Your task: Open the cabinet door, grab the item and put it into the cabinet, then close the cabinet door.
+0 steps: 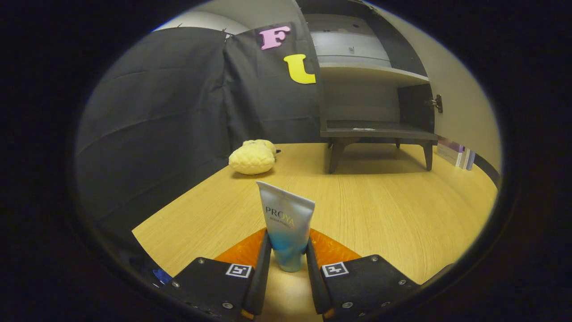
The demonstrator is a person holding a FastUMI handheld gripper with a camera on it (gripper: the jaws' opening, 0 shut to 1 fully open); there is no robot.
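Note:
A silver-and-blue cosmetic tube [286,223] stands upright between my two fingers, cap end down, and both fingers press on its lower part. My gripper [288,257] is shut on it, above the wooden table [380,210]. Beyond the tube, at the far side of the table, stands a dark cabinet [375,129] on short legs. Its door [451,98] is swung open to the right, and the lower shelf and upper shelf are bare apart from a small pale mark on the lower one.
Two pale yellow sponge-like lumps [252,157] lie on the table to the left of the cabinet, near the black cloth wall. Several books [458,154] lean against the wall to the right of the cabinet.

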